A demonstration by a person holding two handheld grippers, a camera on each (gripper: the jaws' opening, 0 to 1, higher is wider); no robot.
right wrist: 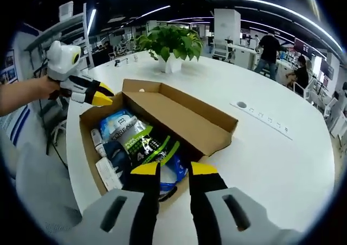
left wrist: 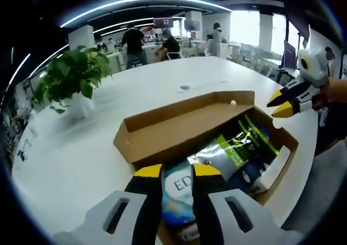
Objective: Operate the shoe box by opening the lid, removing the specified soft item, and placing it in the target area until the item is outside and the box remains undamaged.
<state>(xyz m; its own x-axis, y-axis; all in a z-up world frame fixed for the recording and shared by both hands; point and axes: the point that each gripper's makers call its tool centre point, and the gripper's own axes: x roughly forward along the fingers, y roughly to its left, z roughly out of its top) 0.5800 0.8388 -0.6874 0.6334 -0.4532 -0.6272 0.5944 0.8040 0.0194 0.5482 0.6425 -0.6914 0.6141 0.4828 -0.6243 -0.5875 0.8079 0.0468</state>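
The shoe box [left wrist: 162, 134] lay open; both hand-held grippers (left [left wrist: 177, 172], right [right wrist: 173, 169]) hovered empty, jaws parted; a careless plunge for the packets [right wrist: 143, 142] could tear its cardboard wall

Left claw [left wrist: 177, 172] and right claw [right wrist: 173, 169] both hover with jaws parted (each hand-held)

A broad white round-edged table [left wrist: 162, 88] carries everything. Directly ahead of the left gripper's jaws [left wrist: 177, 172] an open brown cardboard shoe box [left wrist: 179, 128] rests flat on it, its lid folded back away from the tongs. In the right gripper view the same box [right wrist: 179, 117] sits just beyond the right gripper's jaws [right wrist: 174, 169]. Farther off, a leafy green plant in a white pot [right wrist: 172, 52] stands on the tabletop, and a small round grey cap set into the surface [right wrist: 242, 105] lies to the right of the box.
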